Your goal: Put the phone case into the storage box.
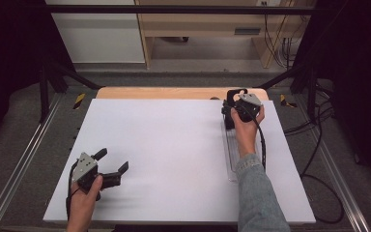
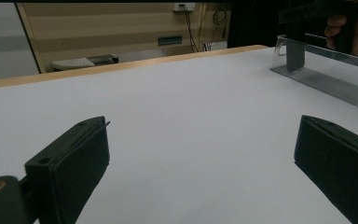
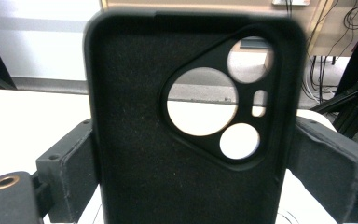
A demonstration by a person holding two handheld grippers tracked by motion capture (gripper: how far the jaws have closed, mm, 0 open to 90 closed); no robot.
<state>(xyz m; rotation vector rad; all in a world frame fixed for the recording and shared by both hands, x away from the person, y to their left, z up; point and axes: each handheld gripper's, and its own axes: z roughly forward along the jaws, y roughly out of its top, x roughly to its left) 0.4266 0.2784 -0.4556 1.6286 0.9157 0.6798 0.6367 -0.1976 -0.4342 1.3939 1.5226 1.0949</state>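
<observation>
A black phone case (image 3: 135, 140) with a three-cornered camera cutout stands upright between the two jaws of my right gripper (image 3: 191, 161), which is shut on its sides. In the high view this gripper (image 1: 235, 108) holds the phone case (image 1: 233, 95) at the far right of the white table (image 1: 174, 145), above the far end of a clear slotted rack (image 1: 232, 157). My left gripper (image 1: 112, 160) rests low at the near left, jaws wide apart with nothing between them. The left gripper view shows its jaws spread over bare white table (image 2: 191, 116), with the rack (image 2: 326, 79) off to the right.
A wooden strip (image 1: 174, 93) borders the table's far edge. Black frame posts and cables (image 1: 319, 125) stand around the table, with shelving behind. The right forearm in a denim sleeve (image 1: 258, 193) lies over the rack.
</observation>
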